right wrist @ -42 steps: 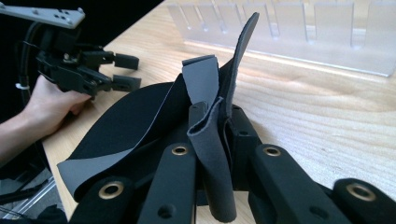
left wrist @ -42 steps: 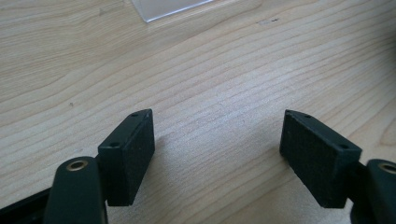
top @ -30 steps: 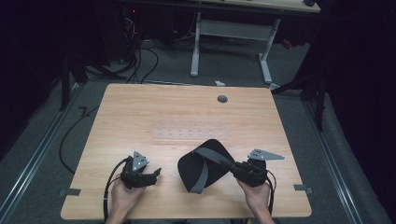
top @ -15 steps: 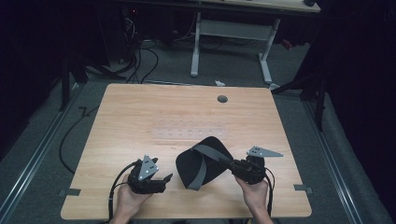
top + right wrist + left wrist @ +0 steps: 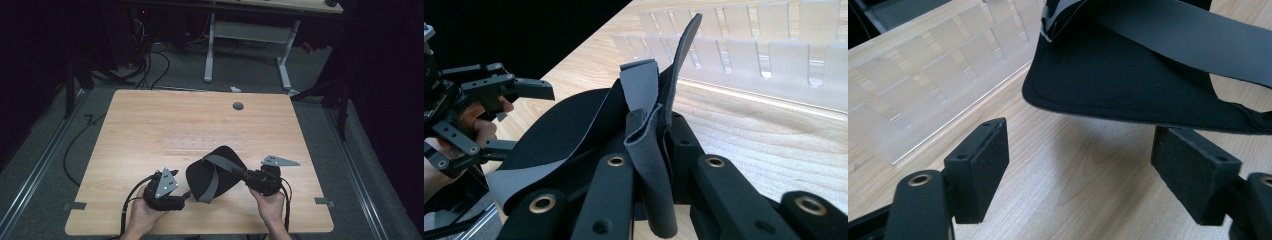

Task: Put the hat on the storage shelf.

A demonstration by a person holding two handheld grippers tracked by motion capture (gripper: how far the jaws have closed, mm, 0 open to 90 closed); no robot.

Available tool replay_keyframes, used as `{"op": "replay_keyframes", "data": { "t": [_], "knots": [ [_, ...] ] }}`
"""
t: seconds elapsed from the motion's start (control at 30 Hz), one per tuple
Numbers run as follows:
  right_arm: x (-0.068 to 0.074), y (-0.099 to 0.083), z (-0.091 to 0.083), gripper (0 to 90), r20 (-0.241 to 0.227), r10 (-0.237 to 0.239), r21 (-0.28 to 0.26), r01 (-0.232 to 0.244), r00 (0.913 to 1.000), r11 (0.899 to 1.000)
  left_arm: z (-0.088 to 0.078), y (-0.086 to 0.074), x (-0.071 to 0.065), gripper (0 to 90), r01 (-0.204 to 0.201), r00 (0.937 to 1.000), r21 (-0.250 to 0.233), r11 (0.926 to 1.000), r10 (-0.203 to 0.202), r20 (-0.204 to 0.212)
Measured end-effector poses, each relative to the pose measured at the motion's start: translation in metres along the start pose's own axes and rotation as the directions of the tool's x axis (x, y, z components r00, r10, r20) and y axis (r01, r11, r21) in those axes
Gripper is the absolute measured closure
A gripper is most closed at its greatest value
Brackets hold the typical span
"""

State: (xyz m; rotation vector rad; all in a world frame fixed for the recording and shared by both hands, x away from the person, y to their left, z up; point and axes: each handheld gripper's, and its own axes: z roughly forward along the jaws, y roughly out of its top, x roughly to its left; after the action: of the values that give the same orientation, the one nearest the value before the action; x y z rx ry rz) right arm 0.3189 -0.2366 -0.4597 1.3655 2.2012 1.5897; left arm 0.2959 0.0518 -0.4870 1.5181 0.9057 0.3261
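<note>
Near the table's front edge, the right gripper pinches the black cap, brim pointing left toward the spread left gripper.

You are working in a lab or test room, dark all around. A plain wooden table stands on grey carpet in the middle of the frame, black cables trail across the upper left, and a white-legged desk sits along the top.
</note>
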Motion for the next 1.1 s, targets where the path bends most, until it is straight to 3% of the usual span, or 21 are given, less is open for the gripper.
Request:
{"op": "replay_keyframes", "data": {
  "t": [0.07, 0.3, 0.73, 1.1],
  "knots": [
    [0.000, 0.001, 0.001, 83.0, -0.002, -0.001, 0.003, 0.001, 1.0000, 1.000, 0.001, -0.001, -0.001, 23.5, -0.028, 0.9996, 0.007, 0.9996, 0.028, 0.001],
    [0.003, 0.003, 0.005, 83.0, -0.002, -0.002, 0.025, 0.002, 1.0000, 1.000, 0.004, -0.003, -0.007, 24.1, -0.063, 0.9980, 0.015, 0.9979, 0.063, 0.009],
    [0.007, 0.005, 0.010, 82.9, -0.011, -0.011, 0.049, 0.011, 0.9999, 0.999, 0.004, -0.003, -0.010, 26.9, -0.097, 0.9953, 0.020, 0.9951, 0.097, 0.008],
    [0.011, 0.006, 0.011, 82.8, -0.026, -0.012, 0.053, 0.013, 0.9996, 0.999, 0.004, 0.000, -0.008, 33.2, -0.094, 0.9953, 0.015, 0.9955, 0.094, -0.021]
  ]
}}
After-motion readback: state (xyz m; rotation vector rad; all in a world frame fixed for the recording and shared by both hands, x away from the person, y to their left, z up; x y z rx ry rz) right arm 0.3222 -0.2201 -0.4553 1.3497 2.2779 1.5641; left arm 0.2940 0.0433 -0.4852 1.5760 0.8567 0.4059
